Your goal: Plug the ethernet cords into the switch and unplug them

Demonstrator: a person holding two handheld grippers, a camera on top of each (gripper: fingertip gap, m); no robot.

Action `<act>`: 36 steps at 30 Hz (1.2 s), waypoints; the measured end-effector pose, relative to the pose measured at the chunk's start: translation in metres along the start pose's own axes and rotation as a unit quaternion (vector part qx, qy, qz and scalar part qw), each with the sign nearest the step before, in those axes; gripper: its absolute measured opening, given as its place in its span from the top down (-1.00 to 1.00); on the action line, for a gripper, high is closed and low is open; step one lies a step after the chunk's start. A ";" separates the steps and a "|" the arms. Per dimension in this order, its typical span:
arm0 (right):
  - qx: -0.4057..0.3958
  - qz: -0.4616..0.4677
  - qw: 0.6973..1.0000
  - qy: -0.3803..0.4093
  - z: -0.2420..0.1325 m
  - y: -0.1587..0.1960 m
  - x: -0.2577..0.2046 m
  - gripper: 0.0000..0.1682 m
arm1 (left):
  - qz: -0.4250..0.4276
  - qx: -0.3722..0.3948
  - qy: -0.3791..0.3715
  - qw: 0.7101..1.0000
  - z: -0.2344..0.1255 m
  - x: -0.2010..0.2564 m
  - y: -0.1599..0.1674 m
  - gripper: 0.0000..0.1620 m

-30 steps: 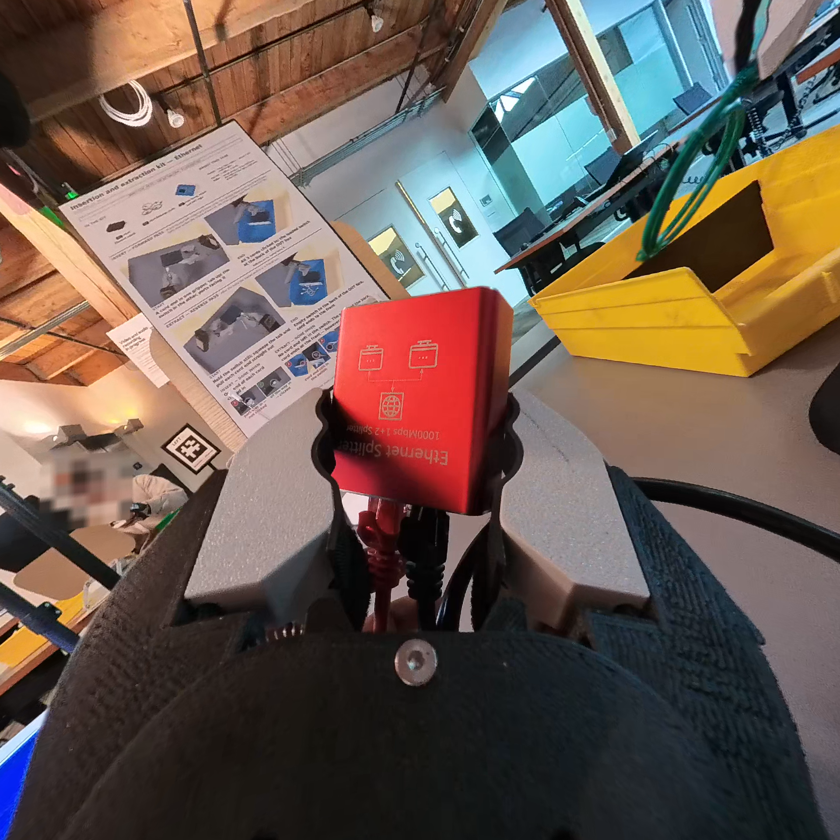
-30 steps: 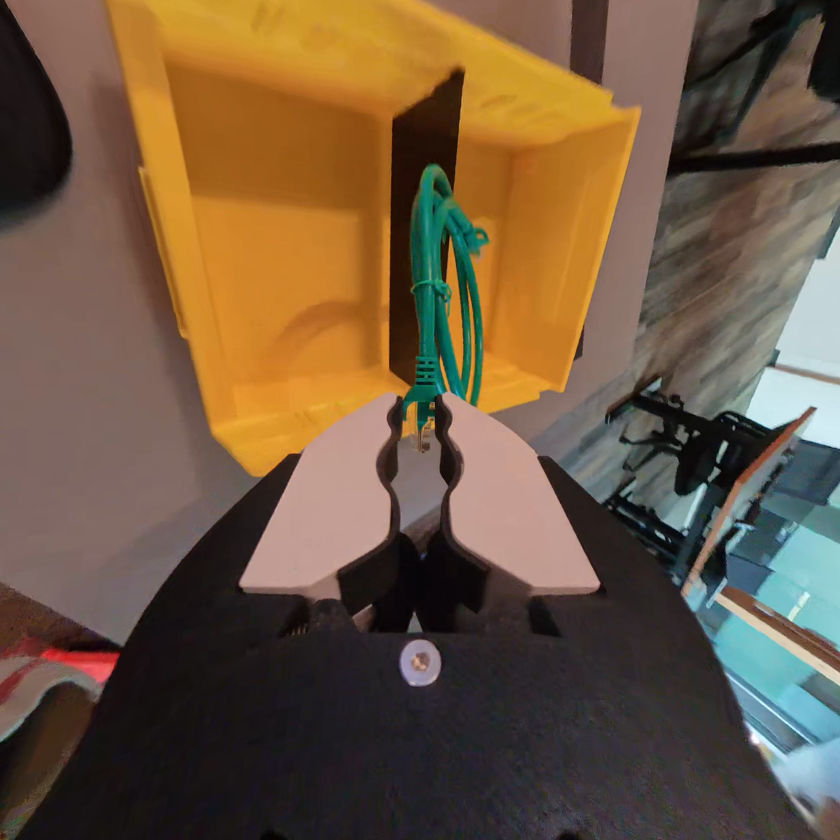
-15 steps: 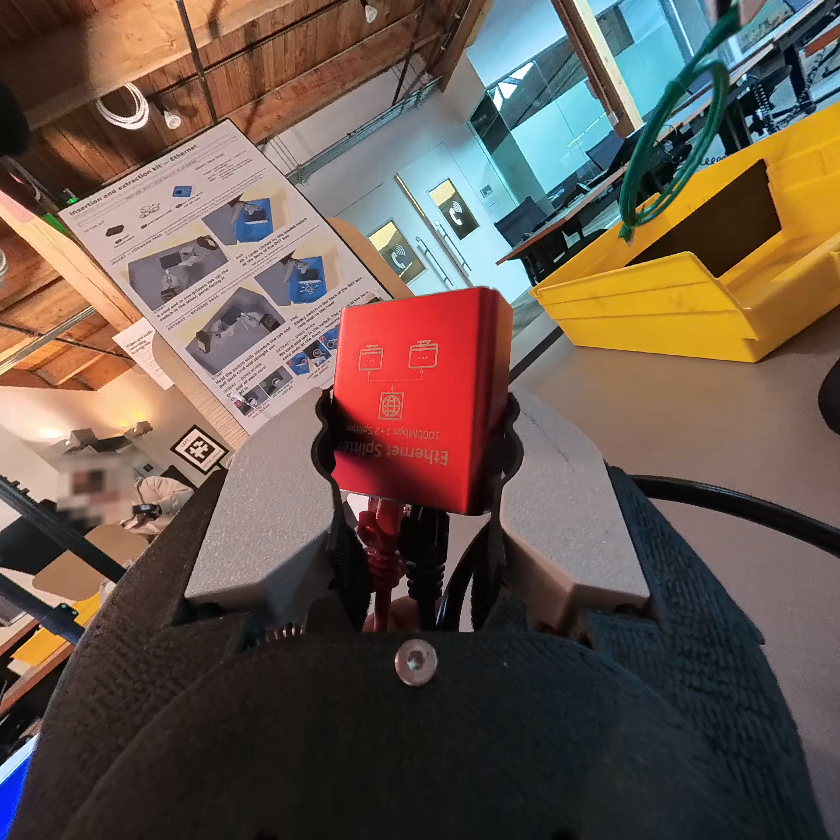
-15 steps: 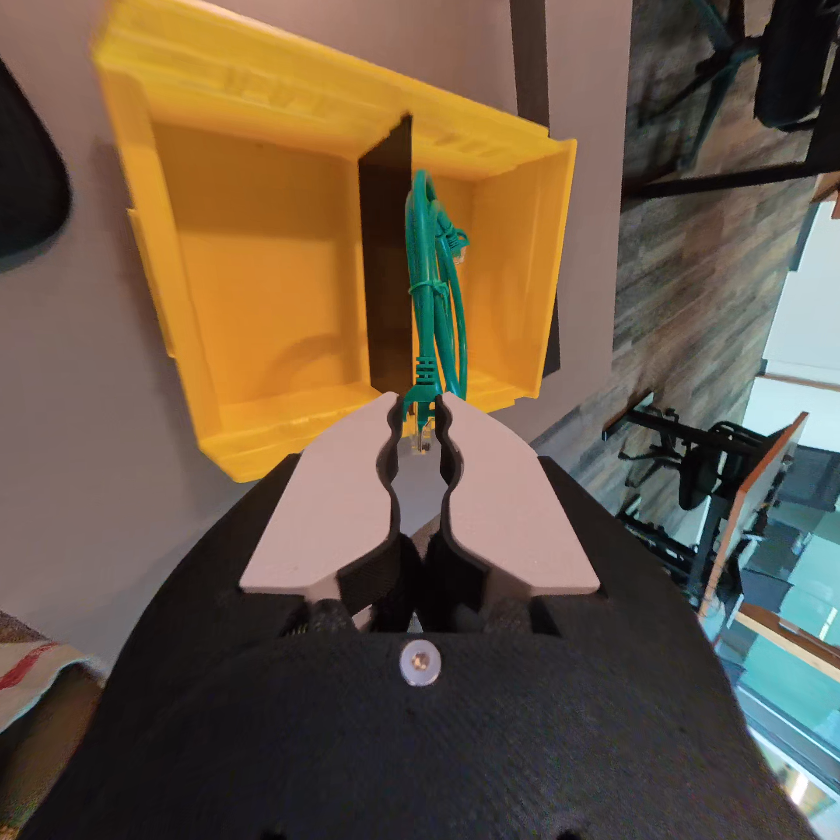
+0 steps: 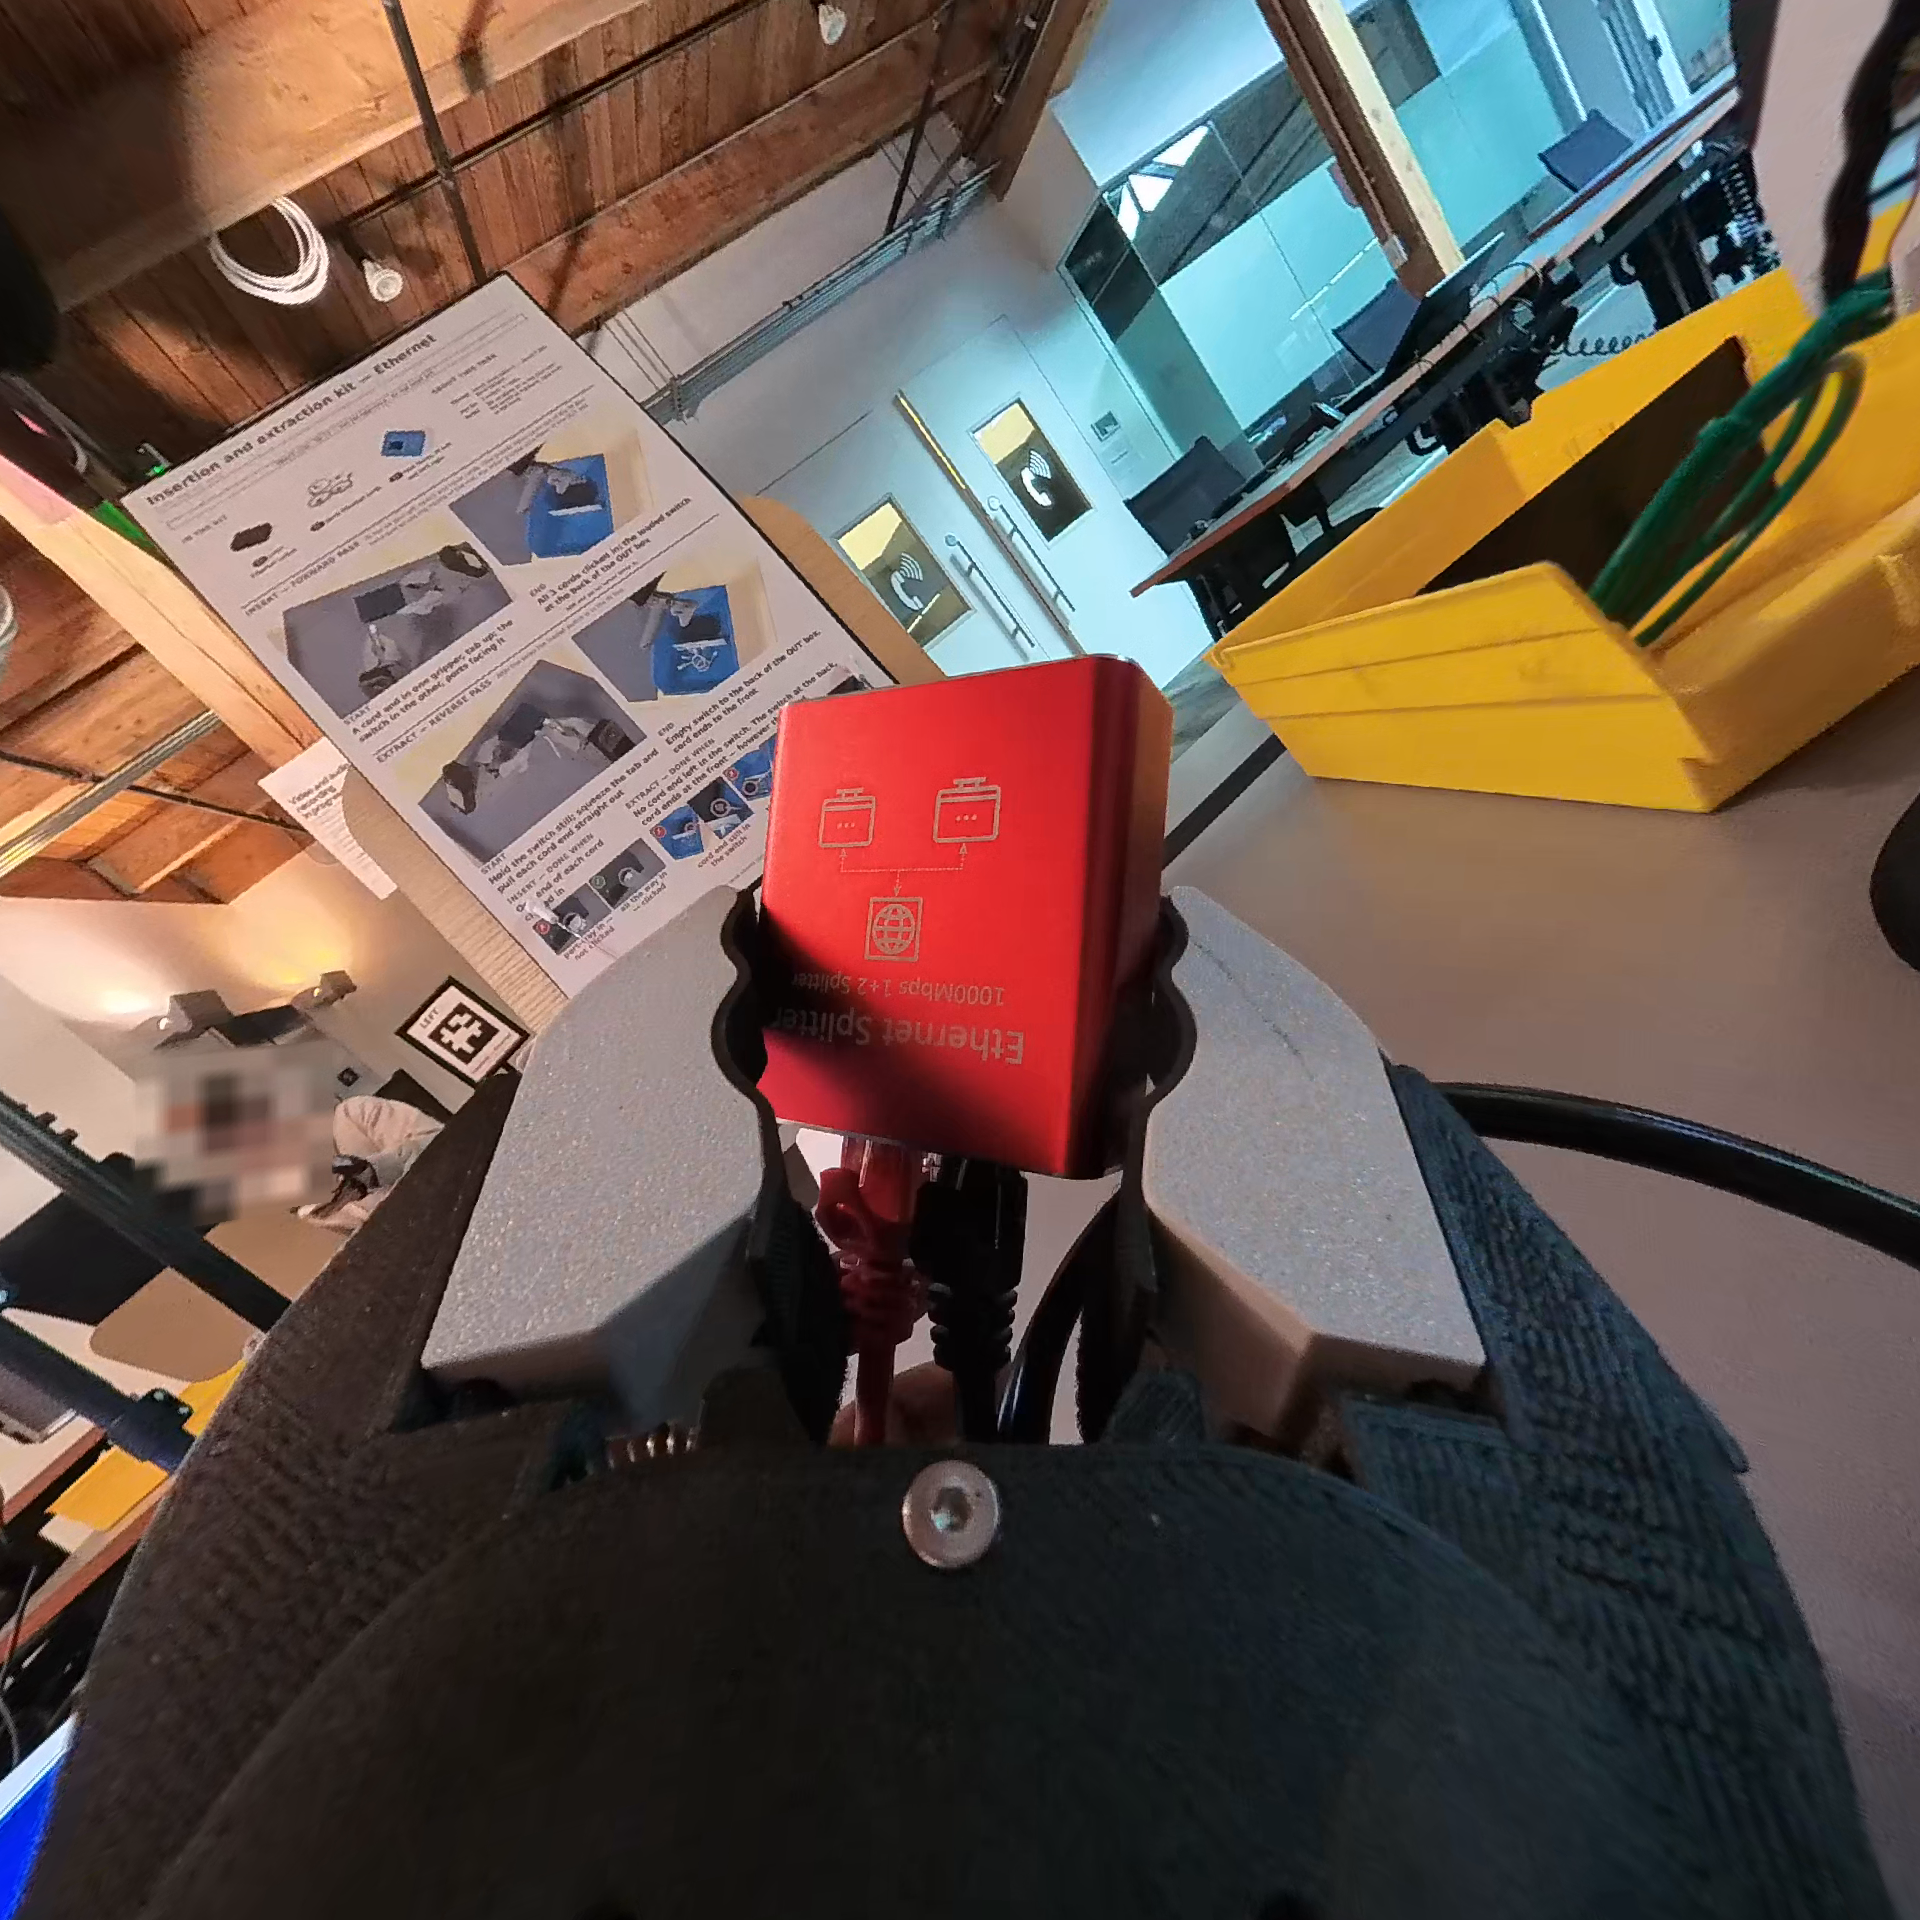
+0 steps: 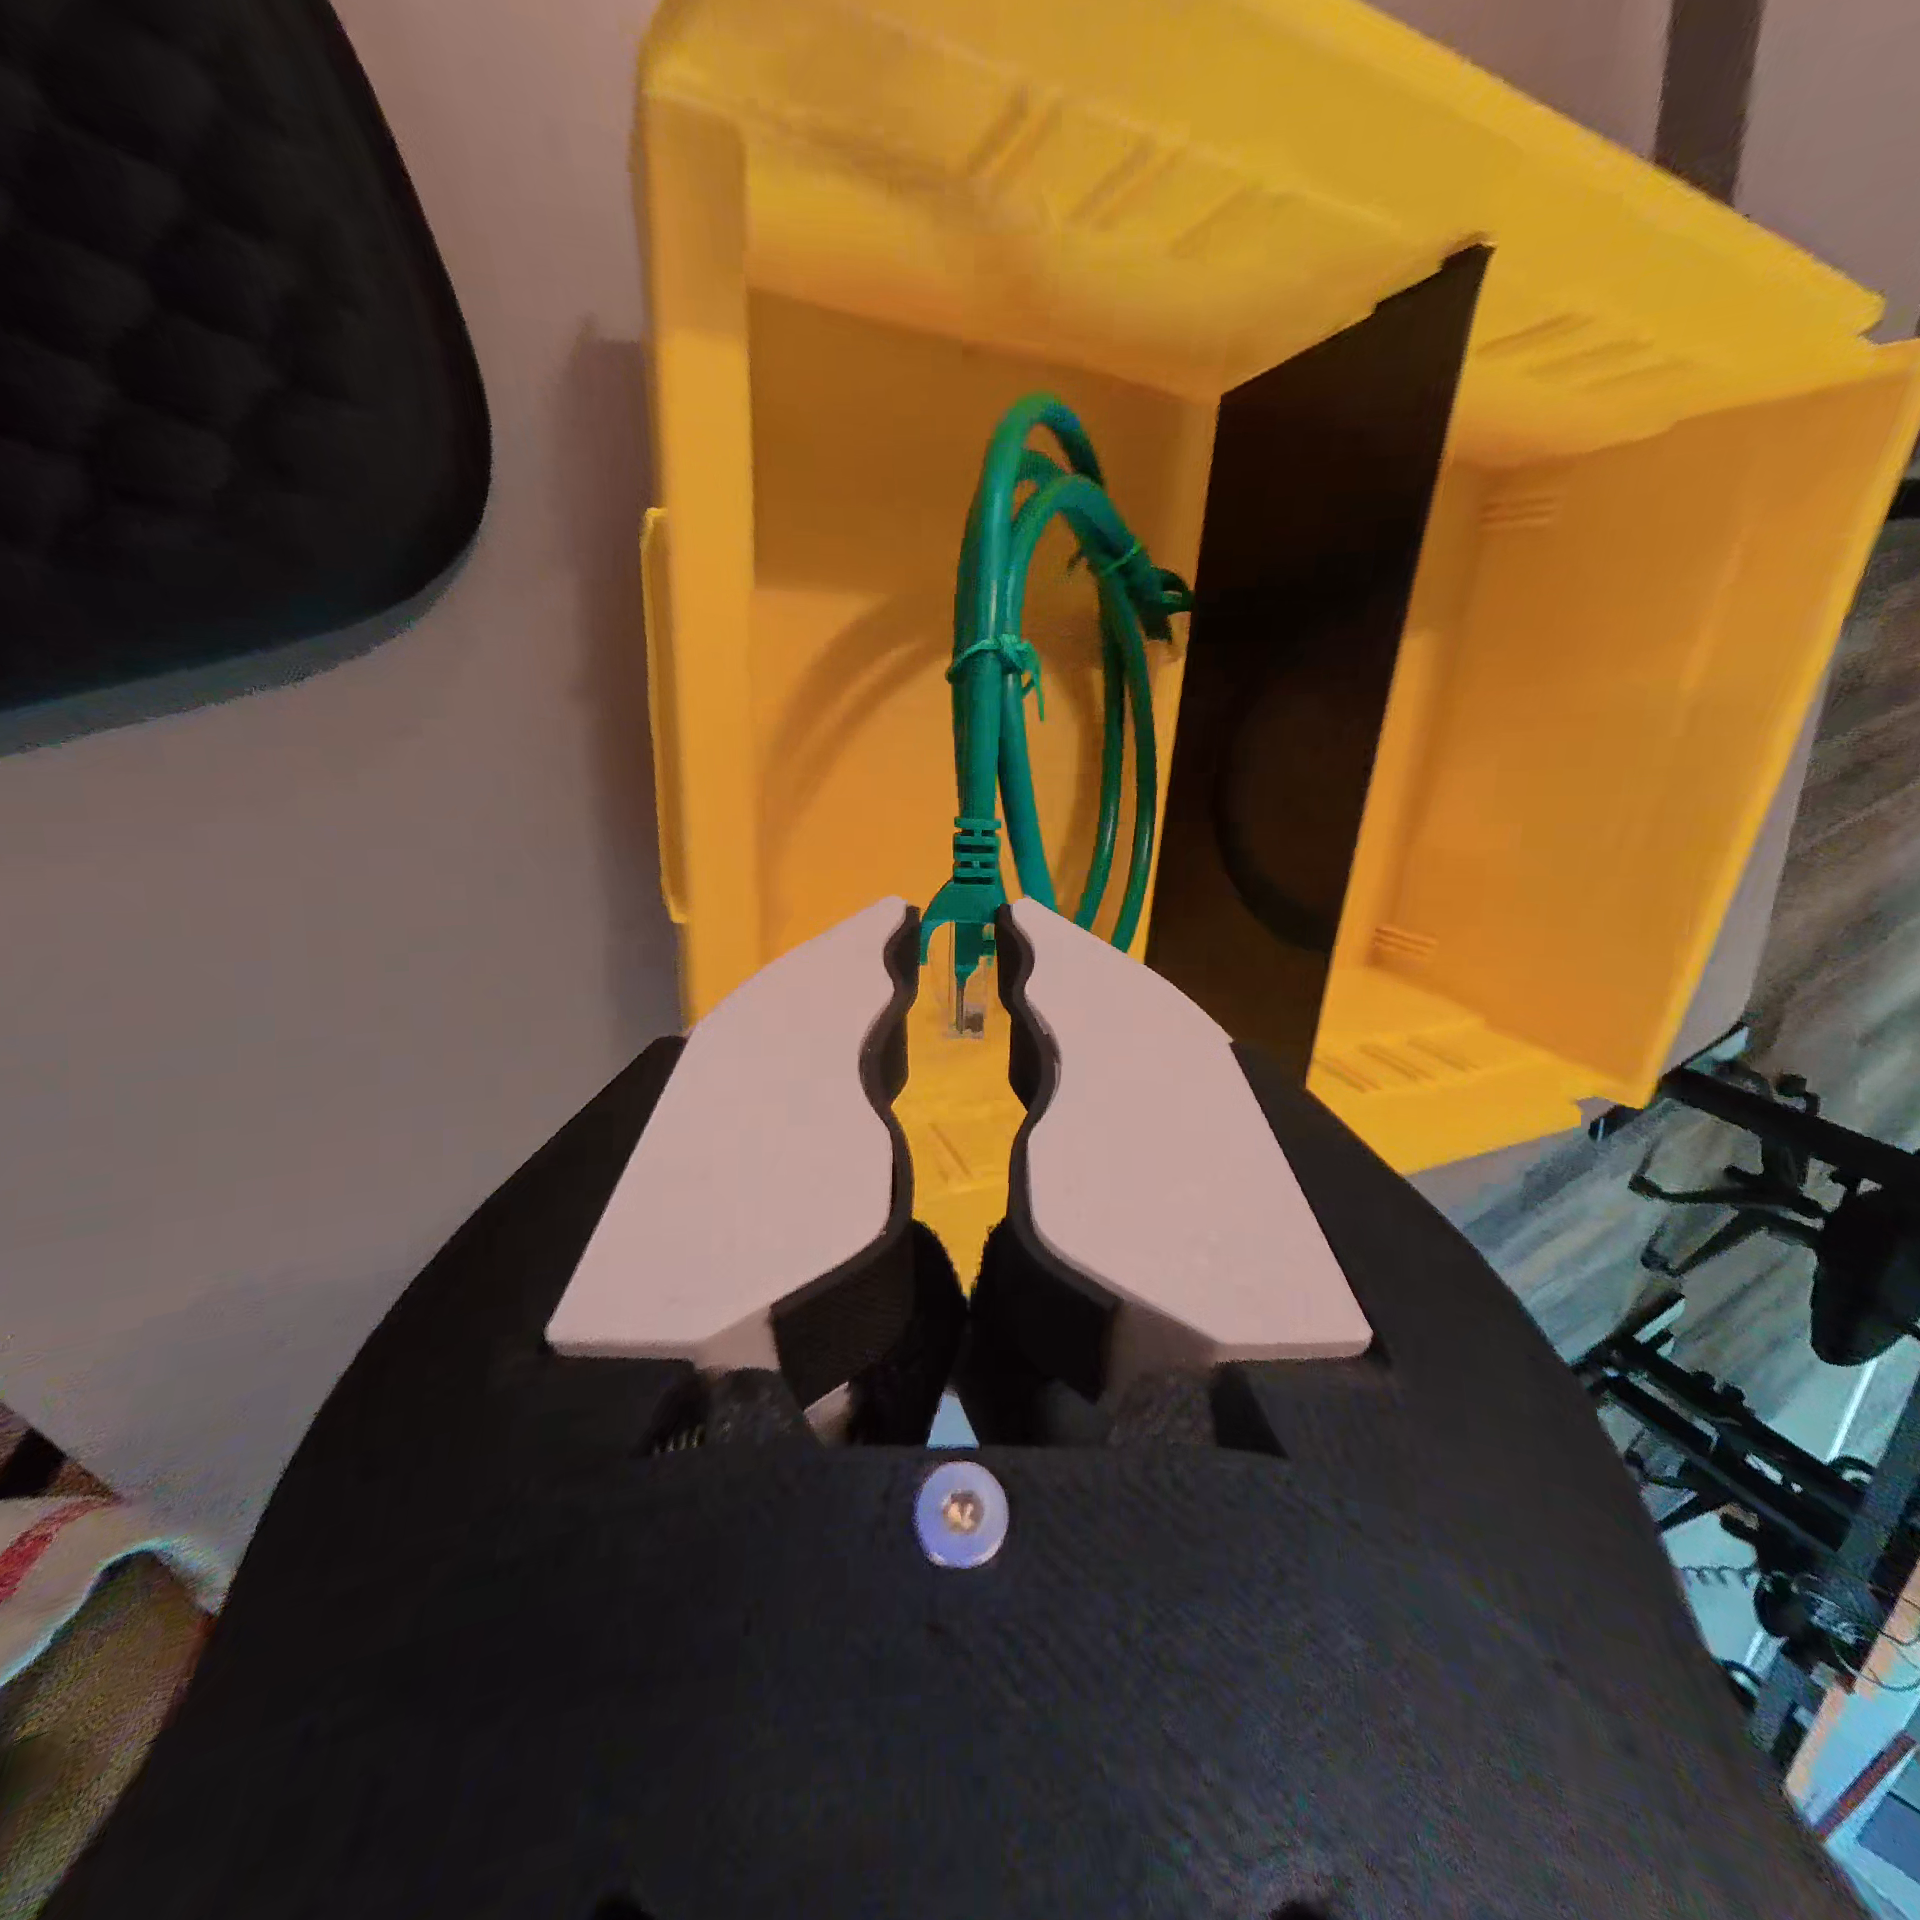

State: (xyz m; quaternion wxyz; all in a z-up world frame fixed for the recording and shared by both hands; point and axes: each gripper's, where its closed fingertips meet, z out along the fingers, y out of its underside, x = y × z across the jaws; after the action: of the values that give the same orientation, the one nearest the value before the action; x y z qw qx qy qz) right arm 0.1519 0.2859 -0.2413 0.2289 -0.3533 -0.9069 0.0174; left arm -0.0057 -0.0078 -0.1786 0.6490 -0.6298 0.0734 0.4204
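In the left wrist view, the red switch (image 5: pixel 956 914) is clamped between the fingers of the left gripper (image 5: pixel 951 997), standing upright, with a red cord (image 5: pixel 871 1247) and a black cord (image 5: pixel 971 1257) plugged in underneath (the port side is hidden).

In the right wrist view, the plug of the green cord (image 6: pixel 1039 665) is pinched in the right gripper (image 6: pixel 956 961). Its coil hangs ahead along the finger axis over the left compartment of the yellow bin (image 6: pixel 1558 343); whether it touches the floor cannot be told.
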 end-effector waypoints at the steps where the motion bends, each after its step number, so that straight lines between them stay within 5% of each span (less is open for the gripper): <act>1: 0.000 0.007 1.000 -0.004 0.003 0.000 -0.002 0.82 | 0.001 0.000 0.001 1.000 0.000 0.001 0.000 0.11; 7: 0.024 0.073 0.997 -0.032 0.004 -0.001 -0.008 0.58 | 0.009 0.001 0.008 1.000 0.001 0.004 -0.001 0.12; 14: 0.173 0.161 0.971 0.023 -0.030 -0.038 0.018 0.33 | 0.012 0.000 0.012 1.000 0.002 0.007 0.000 0.11; 19: 0.453 0.224 0.857 -0.099 -0.087 -0.164 -0.021 0.20 | 0.022 -0.001 0.017 1.000 0.003 0.011 0.000 0.12; 24: 0.528 0.253 0.775 -0.240 -0.078 -0.263 -0.088 0.06 | 0.034 0.003 0.022 0.999 0.003 0.014 -0.002 0.12; 28: 0.547 0.291 0.730 -0.289 -0.065 -0.305 -0.094 0.23 | 0.055 0.013 0.040 0.998 0.002 0.023 -0.006 0.11; 36: 0.491 0.248 0.779 -0.302 -0.046 -0.314 -0.100 0.60 | 0.080 0.061 0.090 0.991 -0.003 0.042 -0.020 0.12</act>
State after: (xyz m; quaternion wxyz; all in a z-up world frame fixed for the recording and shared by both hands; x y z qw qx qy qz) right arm 0.0374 -0.0200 -0.1796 0.0731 -0.3823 -0.6792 0.6222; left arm 0.0353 0.0110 -0.1900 0.6415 -0.6161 0.2070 0.4075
